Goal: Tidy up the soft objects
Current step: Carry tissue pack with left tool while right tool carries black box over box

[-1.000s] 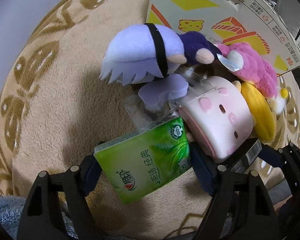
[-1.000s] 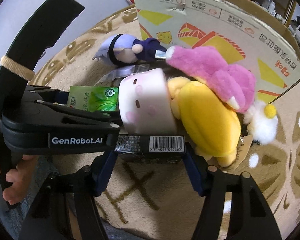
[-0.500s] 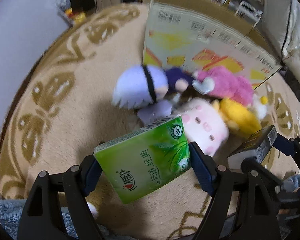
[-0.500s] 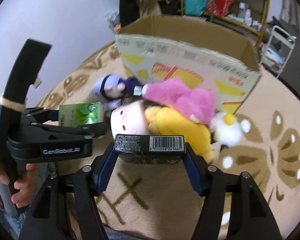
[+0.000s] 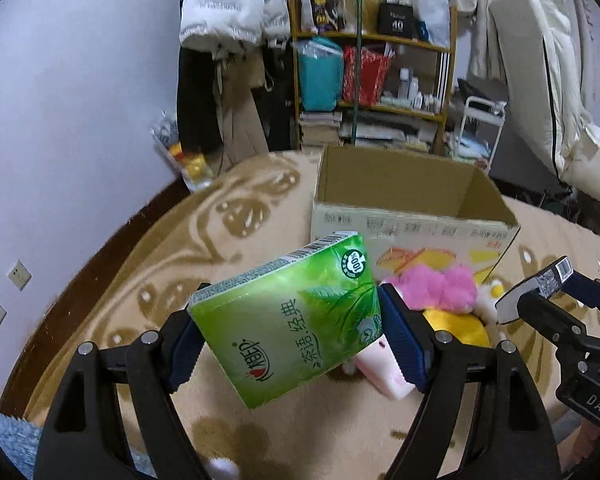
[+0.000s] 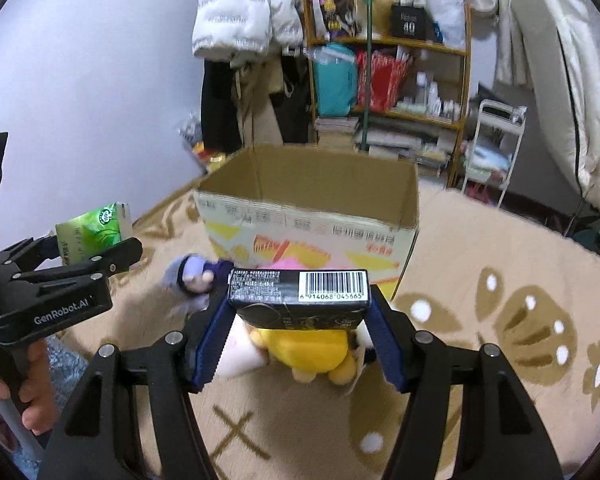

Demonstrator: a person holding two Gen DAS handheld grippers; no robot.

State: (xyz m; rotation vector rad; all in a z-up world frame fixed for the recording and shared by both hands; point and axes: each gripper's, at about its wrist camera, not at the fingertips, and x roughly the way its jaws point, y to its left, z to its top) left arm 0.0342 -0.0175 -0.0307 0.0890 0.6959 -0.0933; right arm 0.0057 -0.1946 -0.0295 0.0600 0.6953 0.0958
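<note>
A pale lilac wall (image 5: 80,80) fills the left, with two wall sockets (image 5: 19,275) low down. The floor wears a beige carpet (image 6: 500,280) patterned in brown. At the far side stands a crowded wooden shelf (image 5: 380,80), a white padded jacket (image 5: 228,4) hanging left of it, white drapes (image 6: 560,60) at right

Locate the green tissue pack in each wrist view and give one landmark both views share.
Left wrist view: green tissue pack at lower centre, clamped in the left tool.
Right wrist view: far left, mid-height, above the other tool's black arm.
Shared landmark: the open cardboard box on the rug.
</note>
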